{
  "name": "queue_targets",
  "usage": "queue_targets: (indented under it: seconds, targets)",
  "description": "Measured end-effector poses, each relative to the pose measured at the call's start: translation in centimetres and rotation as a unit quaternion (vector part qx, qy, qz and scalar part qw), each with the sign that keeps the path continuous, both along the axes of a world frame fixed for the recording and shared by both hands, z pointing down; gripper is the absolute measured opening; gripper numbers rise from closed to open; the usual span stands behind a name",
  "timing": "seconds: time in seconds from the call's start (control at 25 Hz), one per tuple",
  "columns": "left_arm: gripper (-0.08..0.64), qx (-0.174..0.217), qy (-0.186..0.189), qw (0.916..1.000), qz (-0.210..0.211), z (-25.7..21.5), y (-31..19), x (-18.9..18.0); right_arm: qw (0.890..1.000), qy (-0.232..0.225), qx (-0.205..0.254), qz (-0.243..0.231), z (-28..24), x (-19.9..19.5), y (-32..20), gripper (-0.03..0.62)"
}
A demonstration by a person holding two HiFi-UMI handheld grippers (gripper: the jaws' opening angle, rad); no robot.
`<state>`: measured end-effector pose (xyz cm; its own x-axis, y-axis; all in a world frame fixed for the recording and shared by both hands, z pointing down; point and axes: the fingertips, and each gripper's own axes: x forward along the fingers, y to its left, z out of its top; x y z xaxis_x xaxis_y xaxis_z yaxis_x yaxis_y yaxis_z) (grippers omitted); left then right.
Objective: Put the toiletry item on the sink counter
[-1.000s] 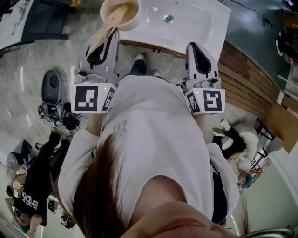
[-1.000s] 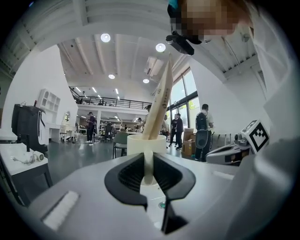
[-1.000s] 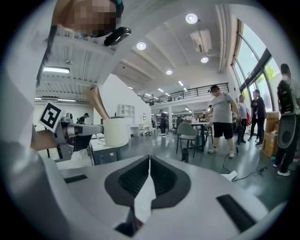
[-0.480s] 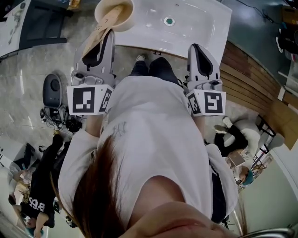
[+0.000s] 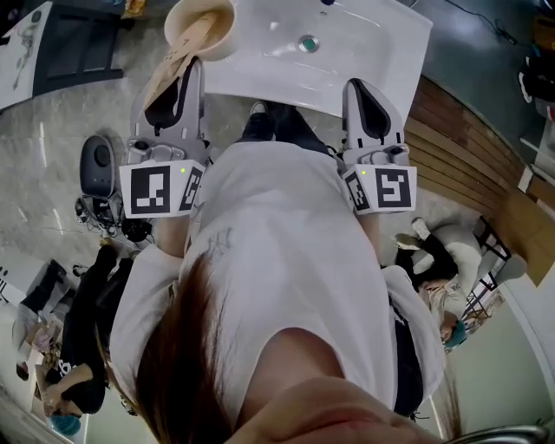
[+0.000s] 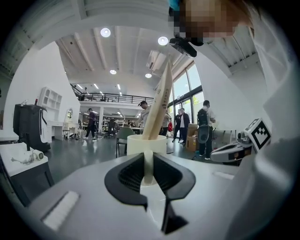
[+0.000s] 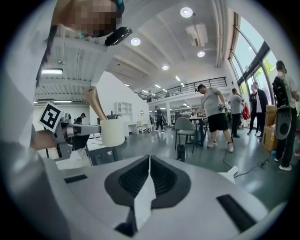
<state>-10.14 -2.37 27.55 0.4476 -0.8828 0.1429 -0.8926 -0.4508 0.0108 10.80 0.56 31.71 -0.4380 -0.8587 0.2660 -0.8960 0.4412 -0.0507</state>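
Toiletry cup (image 5: 199, 26), cream, tan tube (image 5: 178, 57) leaning inside, sits over left corner of white sink counter (image 5: 364, 52). Left gripper (image 5: 180, 78) pinches thin cup wall or handle. Right gripper (image 5: 368, 91) pressed together, empty.

Step, by judgement: carry-in, close to placement. Next move calls for lowering cup level onto flat counter, clear of basin, then releasing.

Right gripper view alone shows cup (image 7: 112, 132) bottom seemingly unsupported. Head view alone shows counter.

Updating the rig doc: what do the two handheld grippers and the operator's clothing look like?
Left gripper and right gripper: light grey shells, black ribbed jaw pads. Each carries a white marker cube with black square patterns and a small green light. No cables visible. Operator wears a white top.
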Motion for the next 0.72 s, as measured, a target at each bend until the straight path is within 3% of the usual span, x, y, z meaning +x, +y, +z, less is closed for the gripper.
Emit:
queue_targets:
  seconds: [0.4,0.72]
  targets:
    - [0.048,0.005,0.002,0.9995,-0.03,-0.5,-2.7,3.6,1.0,0.002,0.002,-0.019,-0.2,4.4,-4.4,0.011]
    - [0.048,-0.002,-0.004,0.9994,-0.036,0.0,-4.0,4.3,1.0,0.0,-0.004,-0.022,0.3,5.3,-6.0,0.011]
